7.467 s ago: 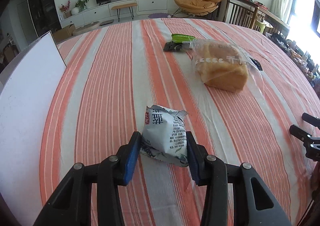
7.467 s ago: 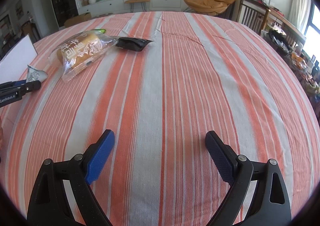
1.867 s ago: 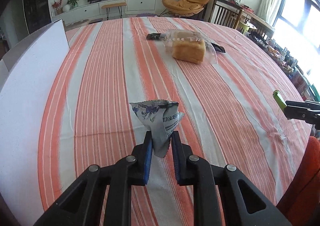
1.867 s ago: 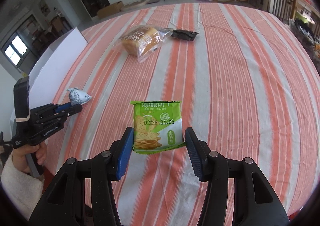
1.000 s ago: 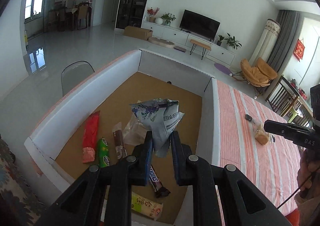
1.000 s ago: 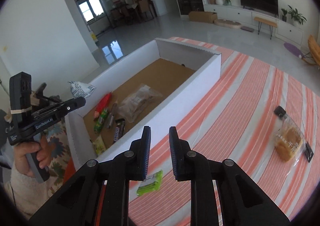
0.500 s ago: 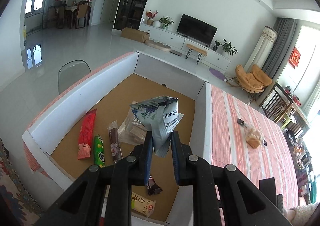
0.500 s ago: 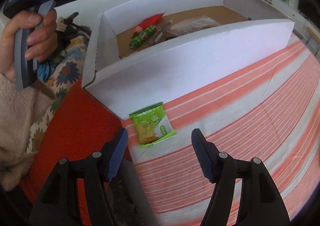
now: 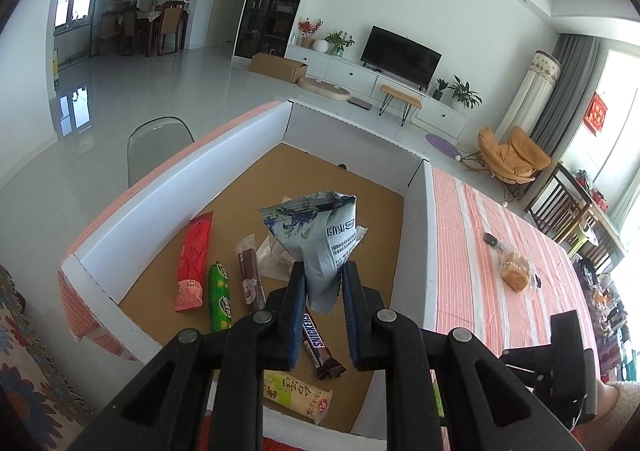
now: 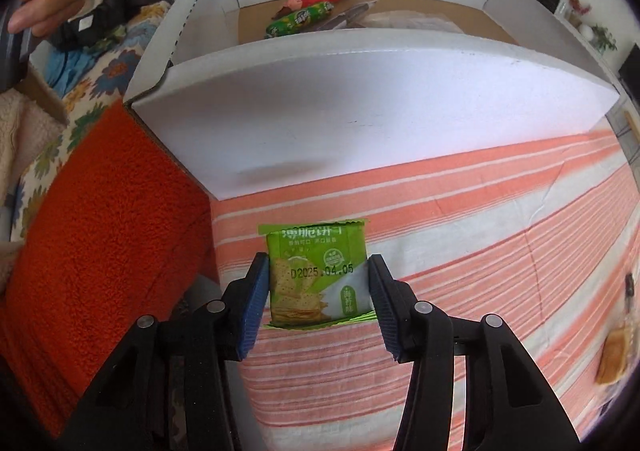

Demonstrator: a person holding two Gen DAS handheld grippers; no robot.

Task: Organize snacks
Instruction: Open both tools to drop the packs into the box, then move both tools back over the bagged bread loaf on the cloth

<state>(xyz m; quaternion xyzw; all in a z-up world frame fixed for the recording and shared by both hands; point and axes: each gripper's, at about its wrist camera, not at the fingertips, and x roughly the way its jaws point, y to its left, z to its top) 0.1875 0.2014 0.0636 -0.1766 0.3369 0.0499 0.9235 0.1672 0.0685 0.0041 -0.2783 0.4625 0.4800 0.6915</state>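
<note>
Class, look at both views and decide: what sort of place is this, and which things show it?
Most likely a home's open living and dining room: a television on a low white cabinet, an orange lounge chair and a table under a striped tablecloth.

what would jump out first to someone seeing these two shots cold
The pale blue snack packet, pinched in the left gripper above the big white cardboard box, where a red stick pack, a green one and a Snickers bar lie. In the right wrist view, the green cracker packet lies on the orange-striped tablecloth beside the box wall, between the fingers of the right gripper, which frame it; whether they touch is unclear.
</note>
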